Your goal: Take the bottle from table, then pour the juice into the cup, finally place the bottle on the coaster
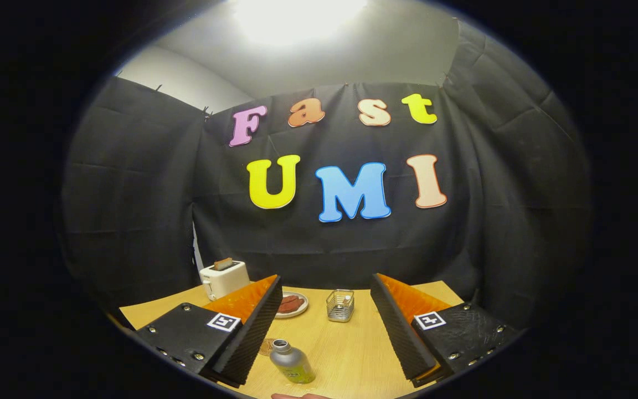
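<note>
The gripper (324,327) hangs wide open over the light wooden table (352,349). The small grey metal bottle with a yellow-green label (292,362) stands between its 2 fingers, untouched. Beyond sit a wire-mesh cup (340,305) and a white toaster (223,279).

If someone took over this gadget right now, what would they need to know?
Claw: open, holding nothing, raised above the table.
Bottle: upright on the table between the fingers, nearer the left one, uncapped, untouched.
Cup: possibly the small glass beyond the fingers; hard to confirm.
Coaster: seems to be the round mat partly hidden behind the left finger, beside the bottle.
Done: nothing. Left: grasp, pour, set bottle on coaster.
</note>
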`<state>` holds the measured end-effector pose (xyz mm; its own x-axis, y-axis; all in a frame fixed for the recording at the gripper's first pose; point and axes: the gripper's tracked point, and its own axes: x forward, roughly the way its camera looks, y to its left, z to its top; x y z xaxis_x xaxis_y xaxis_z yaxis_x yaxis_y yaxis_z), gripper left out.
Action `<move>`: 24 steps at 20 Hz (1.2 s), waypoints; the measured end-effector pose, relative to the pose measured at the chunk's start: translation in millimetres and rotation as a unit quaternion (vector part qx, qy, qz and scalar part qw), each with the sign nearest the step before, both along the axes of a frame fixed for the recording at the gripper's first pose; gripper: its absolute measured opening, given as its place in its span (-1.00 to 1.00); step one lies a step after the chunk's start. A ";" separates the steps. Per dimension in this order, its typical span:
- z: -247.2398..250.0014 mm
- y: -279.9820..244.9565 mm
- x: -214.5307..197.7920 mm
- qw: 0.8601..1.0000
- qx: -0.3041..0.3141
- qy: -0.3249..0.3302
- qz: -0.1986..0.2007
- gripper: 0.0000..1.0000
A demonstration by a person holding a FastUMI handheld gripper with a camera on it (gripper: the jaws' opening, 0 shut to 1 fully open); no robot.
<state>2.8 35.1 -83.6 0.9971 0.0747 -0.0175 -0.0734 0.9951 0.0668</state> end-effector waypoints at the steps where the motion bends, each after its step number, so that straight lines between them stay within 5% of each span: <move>1: -7.9 3.3 -1.2 1.000 0.002 -0.001 0.001 0.97; 14: -141.6 71.7 12.3 0.999 -0.011 0.035 0.029 0.98; 24: -199.2 75.8 43.5 0.998 -0.046 0.048 -0.011 0.98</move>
<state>46.2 110.9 -282.9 0.9918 0.0457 -0.1194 -0.0484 0.9986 -0.0198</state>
